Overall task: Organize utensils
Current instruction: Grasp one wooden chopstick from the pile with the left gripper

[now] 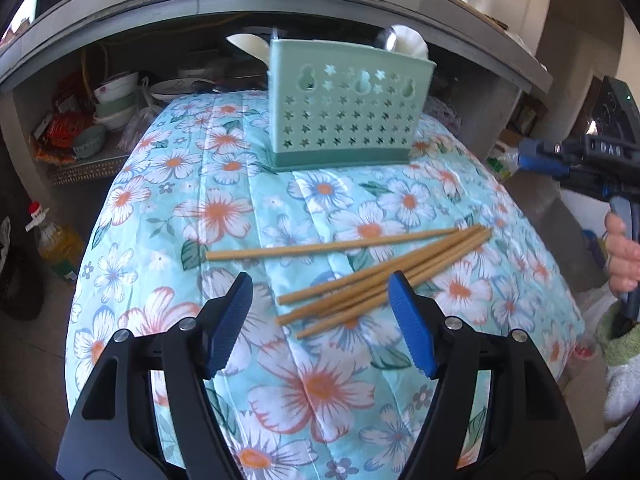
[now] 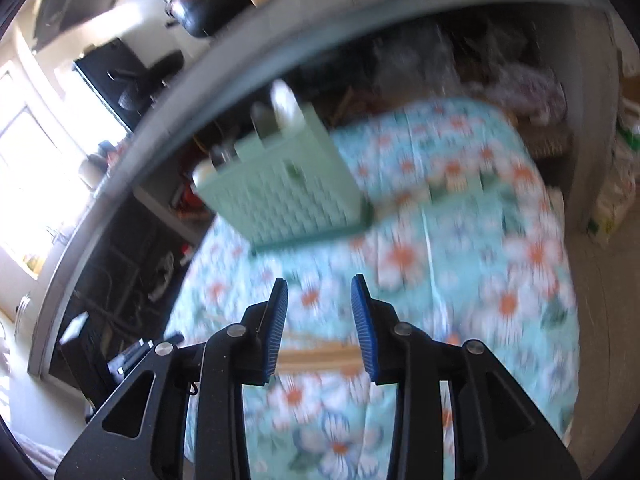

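A single wooden chopstick (image 1: 332,246) is lying apart at the left on the flowered tablecloth (image 1: 224,208), running nearly level across the left wrist view. Below and to its right the bundle of chopsticks (image 1: 384,276) is fanning out, long axes slanting from lower left up to upper right, where the tips are crowding together. The left gripper (image 1: 320,304) is hovering with its blue pads spread wide and gripping nothing; the near ends of the bundle are sitting in the gap between the pads, and the right pad is overlapping two or three sticks from in front, so contact there cannot be told. Beyond, the green utensil holder (image 1: 348,116) is standing upright at the far side of the table with white spoons (image 1: 408,40) poking out of it.

Judging by this, the left gripper is the nearer one to the bundle's near ends, and a grasp would need the jaws crossing the sticks' slant.

At the right edge a hand (image 1: 620,252) is carrying the right gripper (image 2: 319,320). In its own blurred view the jaws are standing partly apart and empty, with chopsticks showing low between the pads, crossing left to right; how many, and how close, is smeared beyond telling
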`<state>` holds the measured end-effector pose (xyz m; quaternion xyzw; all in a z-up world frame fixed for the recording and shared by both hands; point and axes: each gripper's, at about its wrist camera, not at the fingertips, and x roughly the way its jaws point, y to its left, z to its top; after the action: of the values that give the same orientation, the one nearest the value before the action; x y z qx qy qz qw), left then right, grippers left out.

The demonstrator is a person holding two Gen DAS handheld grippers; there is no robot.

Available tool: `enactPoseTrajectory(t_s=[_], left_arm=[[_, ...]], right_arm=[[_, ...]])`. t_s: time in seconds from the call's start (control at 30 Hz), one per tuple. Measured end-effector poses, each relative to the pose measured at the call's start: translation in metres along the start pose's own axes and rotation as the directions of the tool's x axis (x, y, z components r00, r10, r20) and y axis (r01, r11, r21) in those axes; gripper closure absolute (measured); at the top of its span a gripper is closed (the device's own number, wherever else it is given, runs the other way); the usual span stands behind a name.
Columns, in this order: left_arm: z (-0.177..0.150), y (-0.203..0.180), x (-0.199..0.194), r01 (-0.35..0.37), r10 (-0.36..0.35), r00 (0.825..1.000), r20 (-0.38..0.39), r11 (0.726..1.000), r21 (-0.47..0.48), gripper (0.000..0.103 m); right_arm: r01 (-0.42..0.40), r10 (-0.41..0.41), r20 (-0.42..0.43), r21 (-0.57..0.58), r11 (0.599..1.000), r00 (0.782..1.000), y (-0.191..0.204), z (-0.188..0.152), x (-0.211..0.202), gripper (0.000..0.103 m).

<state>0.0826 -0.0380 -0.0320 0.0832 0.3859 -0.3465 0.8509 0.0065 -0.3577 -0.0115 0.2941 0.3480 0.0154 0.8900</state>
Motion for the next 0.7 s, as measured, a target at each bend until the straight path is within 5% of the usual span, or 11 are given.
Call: enactPoseTrajectory(t_s=[0.17,0.33,0.53,0.7], left_arm=[[-0.006,-0.031,0.008,-0.014,0.017,1.000,-0.020,0.992,0.125,0.047],[0.009,-0.052,0.030,-0.077,0.082,0.996,-0.022,0.984,0.162,0.075],[0.013,-0.068,0.070,-0.181,0.200,0.978,-0.052,0.951,0.249,0.078],[-0.012,-0.090,0.052,-0.216,0.233,0.972,-0.003,0.906,0.363,0.079]], right_arm=[[0.020,-0.009,-0.094,0.111,0.994,0.996,-0.026,-0.050,0.014,0.070],[0.000,0.017,-0.097,0.177,0.984,0.995,-0.038,-0.073,0.013,0.070],[-0.029,0.045,-0.074,0.199,0.979,0.996,-0.045,-0.075,0.009,0.070],[-0.050,0.064,-0.058,0.214,0.975,0.996,-0.051,-0.078,0.005,0.070]])
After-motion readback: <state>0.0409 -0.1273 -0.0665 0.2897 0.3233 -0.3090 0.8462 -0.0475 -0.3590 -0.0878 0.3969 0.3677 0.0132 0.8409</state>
